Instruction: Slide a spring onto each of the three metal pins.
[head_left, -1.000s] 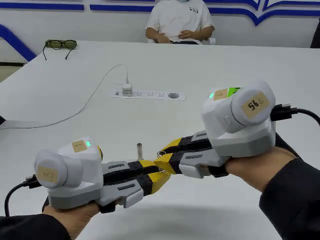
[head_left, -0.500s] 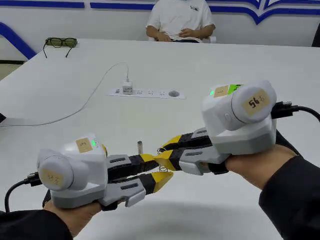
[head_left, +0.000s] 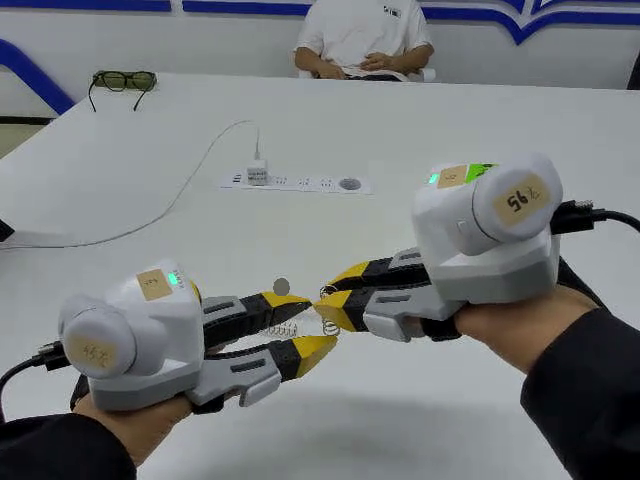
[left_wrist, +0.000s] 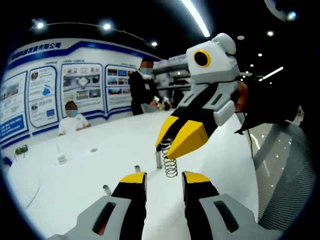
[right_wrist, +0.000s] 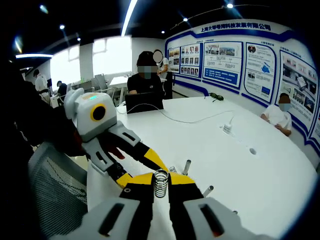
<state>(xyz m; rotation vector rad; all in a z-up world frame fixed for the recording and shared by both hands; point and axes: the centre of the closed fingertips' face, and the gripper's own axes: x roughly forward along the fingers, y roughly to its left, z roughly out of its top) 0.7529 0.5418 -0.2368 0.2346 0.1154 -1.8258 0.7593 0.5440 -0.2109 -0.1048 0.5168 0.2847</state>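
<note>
A small steel spring (right_wrist: 160, 182) stands upright between the yellow tips of my right gripper (right_wrist: 160, 184), which is shut on it. The left gripper view shows that spring (left_wrist: 170, 161) hanging from the right gripper (left_wrist: 176, 142), just above and ahead of my left gripper (left_wrist: 165, 178), whose jaws are open and hold nothing. Short metal pins stand on the white table: one (left_wrist: 158, 159) right behind the spring, two more (left_wrist: 137, 169) (left_wrist: 106, 189) to its left. In the head view the two grippers (head_left: 301, 322) (head_left: 326, 305) meet tip to tip beside a pin (head_left: 281, 287).
A white power strip (head_left: 295, 184) with a plugged charger and a long cable lies mid-table. Dark glasses (head_left: 122, 82) rest at the far left. A person in a white shirt (head_left: 365, 35) sits at the far edge. Another spring-like coil (head_left: 283, 330) lies under the left jaws.
My left gripper's jaws have spread open and drawn back slightly from the right gripper's tips. The right gripper has stayed nearly in place with the spring.
</note>
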